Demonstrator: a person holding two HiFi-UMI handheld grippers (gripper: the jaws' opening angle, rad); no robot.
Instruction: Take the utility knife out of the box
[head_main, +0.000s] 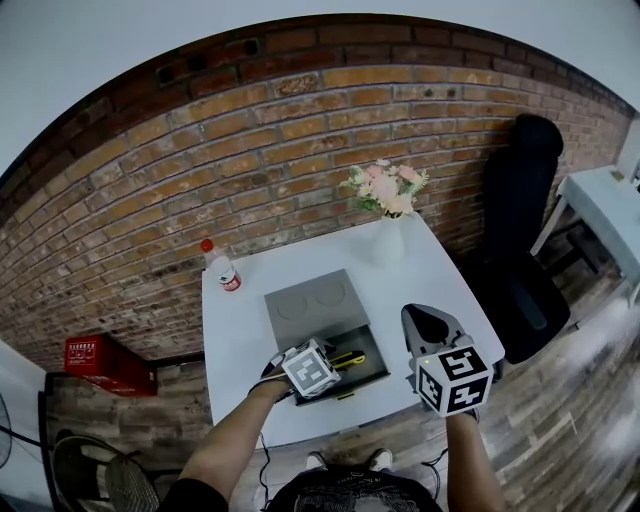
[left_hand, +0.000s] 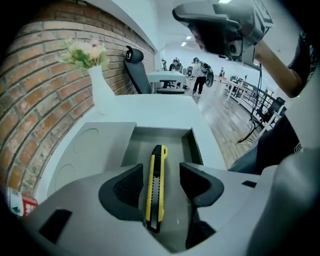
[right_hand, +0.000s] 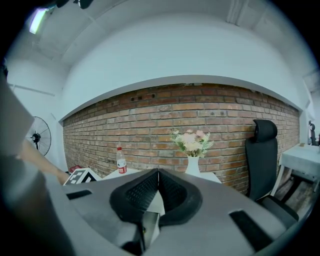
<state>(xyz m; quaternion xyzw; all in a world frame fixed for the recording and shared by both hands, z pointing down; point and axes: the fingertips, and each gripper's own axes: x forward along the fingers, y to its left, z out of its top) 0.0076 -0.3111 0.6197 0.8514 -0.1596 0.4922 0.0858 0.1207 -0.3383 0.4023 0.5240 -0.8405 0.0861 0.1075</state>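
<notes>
We are judging the utility knife (left_hand: 156, 187) to be light and stiff: a slim plastic body that should not flex under a pinch, though its smooth sides may slide. We are reckoning the best hold is across the middle of the body, with one jaw on each long side and well clear of the blade end. We cannot tell whether the blade is out.

It is showing as a long yellow handle with a black strip of notches running down its centre and black at both ends. It is lying flat on the floor of the open grey box (left_hand: 162, 131), lengthwise along the left gripper's line of sight.

The left gripper (left_hand: 161, 175) is hanging low over the box with its jaws spread, one on either side of the knife's middle and neither seeming to touch it.

The right gripper (right_hand: 158, 180) is waiting to the right of the box, jaws pressed together on nothing.

Beyond the box, a white vase of flowers (head_main: 388, 240) is standing on the white surface (head_main: 240, 340), and a red-capped bottle (head_main: 222, 268) is standing at the box's far left.
</notes>
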